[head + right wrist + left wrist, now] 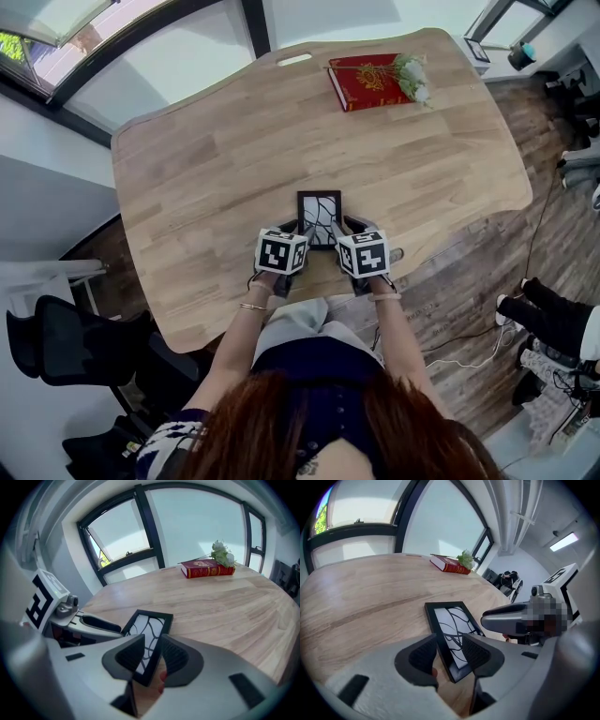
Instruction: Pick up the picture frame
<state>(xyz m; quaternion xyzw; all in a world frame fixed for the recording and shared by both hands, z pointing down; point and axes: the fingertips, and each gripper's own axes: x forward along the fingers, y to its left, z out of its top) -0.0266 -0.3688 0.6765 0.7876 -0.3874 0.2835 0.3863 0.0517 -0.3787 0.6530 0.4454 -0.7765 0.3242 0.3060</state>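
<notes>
A small black picture frame [319, 214] with a white, black-lined print lies flat on the wooden table [187, 178], close to its near edge. My left gripper [292, 230] straddles the frame's left rail [440, 634]; its jaws stand apart with a gap on either side of the rail. My right gripper [349, 227] straddles the right rail [157, 634] in the same way, and the rail nearly fills the space between its pads. In the left gripper view my left gripper [449, 654] sits over the frame's near corner. My right gripper [152, 656] does likewise in its own view.
A red book [367, 82] with a sprig of white flowers [412, 77] lies at the table's far right. A dark chair [66, 347] stands left of me. Someone's legs and shoes [548, 319] and cables are on the floor at the right.
</notes>
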